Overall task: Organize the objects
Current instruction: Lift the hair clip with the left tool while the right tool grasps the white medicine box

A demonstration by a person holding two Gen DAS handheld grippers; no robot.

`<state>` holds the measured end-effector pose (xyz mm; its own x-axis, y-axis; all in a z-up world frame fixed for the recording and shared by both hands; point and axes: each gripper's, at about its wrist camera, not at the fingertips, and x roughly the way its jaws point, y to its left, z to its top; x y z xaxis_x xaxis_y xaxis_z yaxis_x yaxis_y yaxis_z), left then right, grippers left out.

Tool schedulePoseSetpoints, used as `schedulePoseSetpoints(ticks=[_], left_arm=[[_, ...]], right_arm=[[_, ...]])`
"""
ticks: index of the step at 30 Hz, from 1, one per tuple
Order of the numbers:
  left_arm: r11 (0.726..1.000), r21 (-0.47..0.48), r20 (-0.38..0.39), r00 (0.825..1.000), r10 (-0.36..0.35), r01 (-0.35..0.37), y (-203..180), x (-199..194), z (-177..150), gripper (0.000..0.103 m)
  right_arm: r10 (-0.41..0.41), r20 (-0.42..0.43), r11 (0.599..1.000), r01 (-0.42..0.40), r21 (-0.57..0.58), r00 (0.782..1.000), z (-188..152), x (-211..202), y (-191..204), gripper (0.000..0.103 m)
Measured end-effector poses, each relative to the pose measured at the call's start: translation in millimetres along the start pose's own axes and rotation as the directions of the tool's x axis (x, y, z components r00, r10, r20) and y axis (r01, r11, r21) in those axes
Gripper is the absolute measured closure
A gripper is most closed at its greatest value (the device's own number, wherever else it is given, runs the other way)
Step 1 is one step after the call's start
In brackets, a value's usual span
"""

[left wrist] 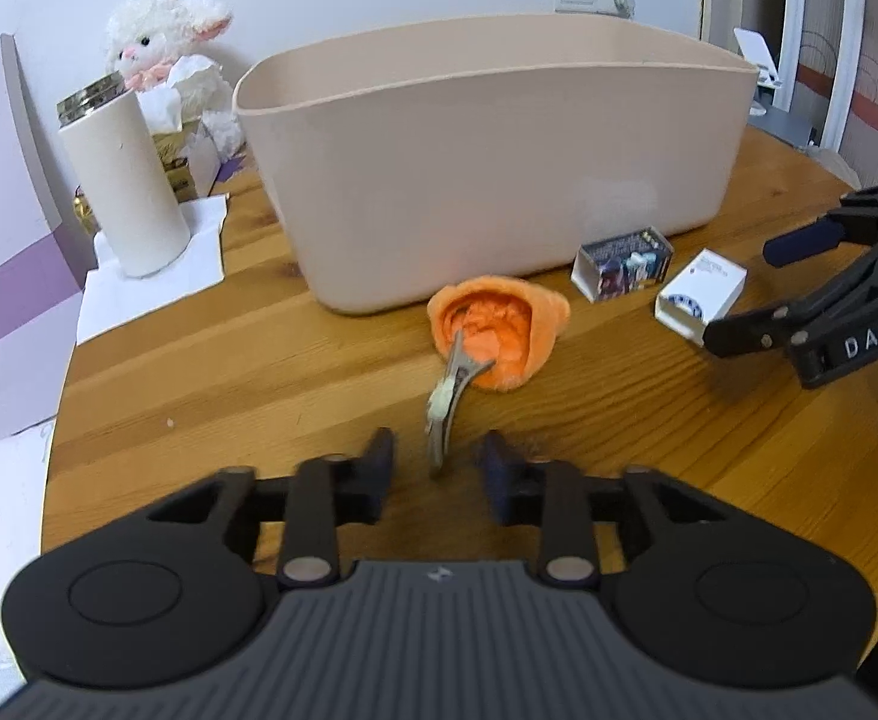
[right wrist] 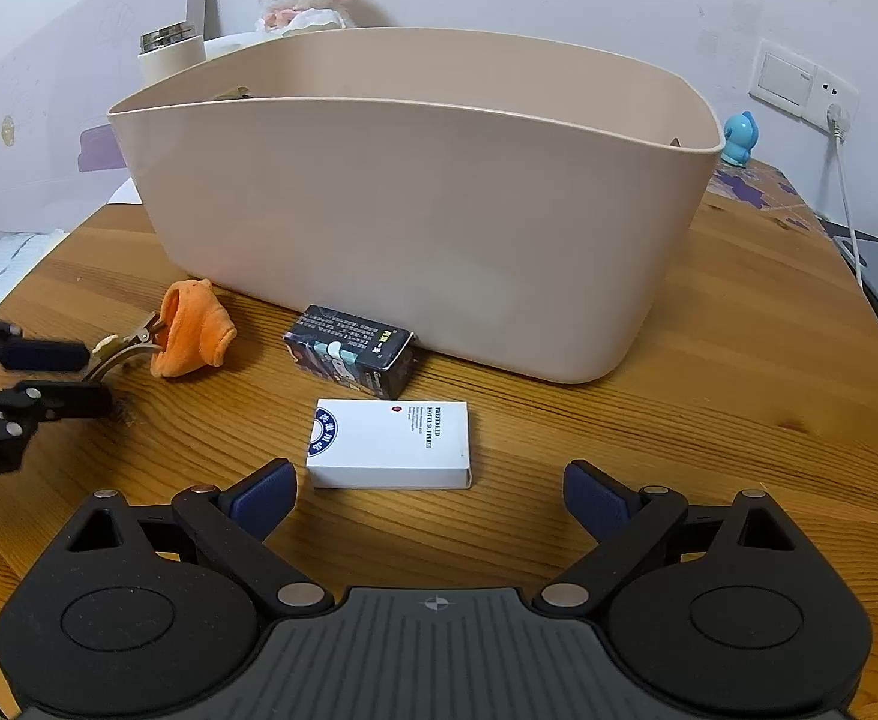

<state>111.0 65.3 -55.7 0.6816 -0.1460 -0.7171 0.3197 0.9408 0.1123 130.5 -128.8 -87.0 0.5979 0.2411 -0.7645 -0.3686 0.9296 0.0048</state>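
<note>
The left gripper [left wrist: 437,463] sits low over the wooden table [left wrist: 258,372], pointing toward the beige bin [left wrist: 487,180], its two fingers parted a little with the metal end of a hair clip [left wrist: 446,414] standing between them. From here I can't be sure either pad actually touches the metal; there seems to be a gap on both sides. The clip's orange plush top [left wrist: 499,333] lies on the table just in front of the bin's near wall.

The right gripper [right wrist: 429,495] hovers level and close to the table, spread wide and holding nothing, with a white box [right wrist: 390,444] lying flat just ahead of its fingertips. Beyond that, a dark printed box [right wrist: 351,351] rests against the foot of the bin. A white tumbler [left wrist: 123,180] and a plush lamb [left wrist: 162,45] stand off at the bin's left end.
</note>
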Motion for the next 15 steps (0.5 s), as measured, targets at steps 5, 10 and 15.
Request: schedulePoseSetpoints(ticks=[5, 10, 15], left_arm=[[1.0, 0.003, 0.006, 1.0, -0.007, 0.006, -4, 11, 7, 0.061], [0.999, -0.017, 0.013, 0.999, -0.051, 0.051, -5, 16, 11, 0.085], [0.998, -0.016, 0.01, 0.999, -0.052, 0.053, -9, 14, 10, 0.09]], right_arm=[[-0.007, -0.004, 1.0, 0.007, 0.004, 1.0, 0, 3, 1, 0.005], [-0.006, -0.006, 1.0, 0.006, 0.01, 1.0, 1, 8, 4, 0.006], [-0.022, -0.001, 1.0, 0.022, -0.009, 1.0, 3, 13, 11, 0.011]])
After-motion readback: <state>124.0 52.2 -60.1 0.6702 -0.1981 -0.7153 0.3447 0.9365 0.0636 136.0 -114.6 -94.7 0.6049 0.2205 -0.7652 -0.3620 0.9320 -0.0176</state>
